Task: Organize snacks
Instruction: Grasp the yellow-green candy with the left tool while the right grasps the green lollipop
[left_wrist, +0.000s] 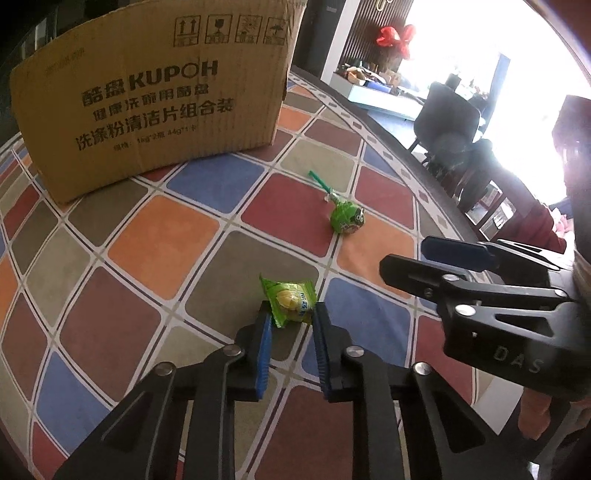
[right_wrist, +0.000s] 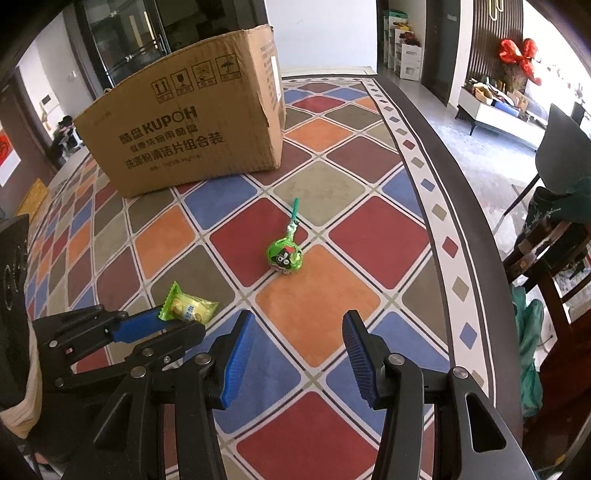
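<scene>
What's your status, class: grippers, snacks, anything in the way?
Left gripper shut on green candy packet. Right gripper open, empty. Green lollipop loose on checkered cloth. Cardboard box beyond, path clear.

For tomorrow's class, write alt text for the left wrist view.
The left tongs pinch a green-wrapped snack on a colourful checked tablecloth. A green lollipop lies beyond, a cardboard box behind, the right tongs alongside.
</scene>
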